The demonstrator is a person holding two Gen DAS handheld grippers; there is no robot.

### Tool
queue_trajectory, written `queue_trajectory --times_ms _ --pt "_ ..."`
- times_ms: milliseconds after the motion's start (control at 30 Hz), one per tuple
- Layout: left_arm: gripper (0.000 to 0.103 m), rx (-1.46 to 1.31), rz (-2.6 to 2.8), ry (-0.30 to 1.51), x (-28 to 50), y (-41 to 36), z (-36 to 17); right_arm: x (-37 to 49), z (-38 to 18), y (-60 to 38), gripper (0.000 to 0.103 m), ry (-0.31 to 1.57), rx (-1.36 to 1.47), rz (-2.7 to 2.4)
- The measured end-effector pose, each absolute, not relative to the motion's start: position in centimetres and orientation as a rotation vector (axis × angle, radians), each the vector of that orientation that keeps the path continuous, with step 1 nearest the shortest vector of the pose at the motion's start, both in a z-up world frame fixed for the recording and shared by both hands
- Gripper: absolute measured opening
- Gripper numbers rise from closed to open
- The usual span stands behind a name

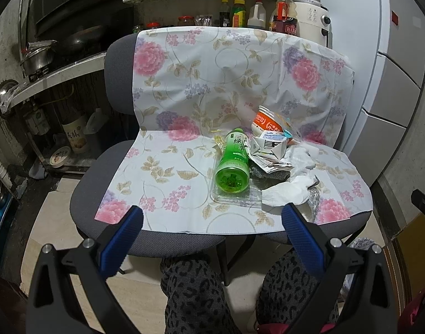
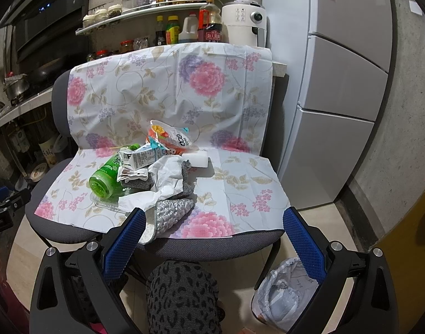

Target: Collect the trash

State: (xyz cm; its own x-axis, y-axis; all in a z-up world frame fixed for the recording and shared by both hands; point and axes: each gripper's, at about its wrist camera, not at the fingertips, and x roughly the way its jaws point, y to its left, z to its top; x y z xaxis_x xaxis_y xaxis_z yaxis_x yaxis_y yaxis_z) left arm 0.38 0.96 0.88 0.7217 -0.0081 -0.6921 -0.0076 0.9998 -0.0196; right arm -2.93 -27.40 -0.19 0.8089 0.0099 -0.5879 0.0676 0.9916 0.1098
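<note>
Trash heaped mid-frame on the cloth-covered chair seat (image 1: 162, 239): green bottle (image 1: 232, 164) on its side, crushed carton (image 1: 268, 146), crumpled tissue (image 2: 168, 178). Lined bin (image 2: 285, 292) waits lower right. Left gripper (image 1: 212, 222) and right gripper (image 2: 214, 222) both spread wide, empty, short of the pile.

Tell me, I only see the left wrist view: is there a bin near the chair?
Observer: Yes, a bin lined with a white bag stands on the floor by the front of the chair, on the right.
Operator: Anything hidden behind the tissue?
Observer: A white block lies on the floral cover there.
Operator: Is the right gripper holding anything?
Observer: No, it is open and empty, one finger in front of a sequined cloth.
</note>
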Motion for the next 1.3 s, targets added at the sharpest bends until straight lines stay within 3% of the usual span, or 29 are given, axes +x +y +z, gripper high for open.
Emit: queue_trajectory --times_ms 200,633,1233,1300 --pt "0.097 0.079 0.046 0.822 1.7 1.0 0.2 -2.3 -1.3 -27.0 0.097 0.624 0.129 -0.008" --pt "0.096 0.091 0.052 0.744 5.7 1.1 -2.6 3.2 -3.1 -25.6 0.097 0.618 0.101 0.071" --pt "0.096 0.053 0.023 0.842 19.1 1.3 -5.9 20.6 -5.1 -18.8 0.092 0.616 -0.044 0.185" --pt "0.09 0.067 0.033 0.861 20.1 1.1 -6.5 21.7 -5.5 -18.3 0.092 0.624 -0.051 0.198"
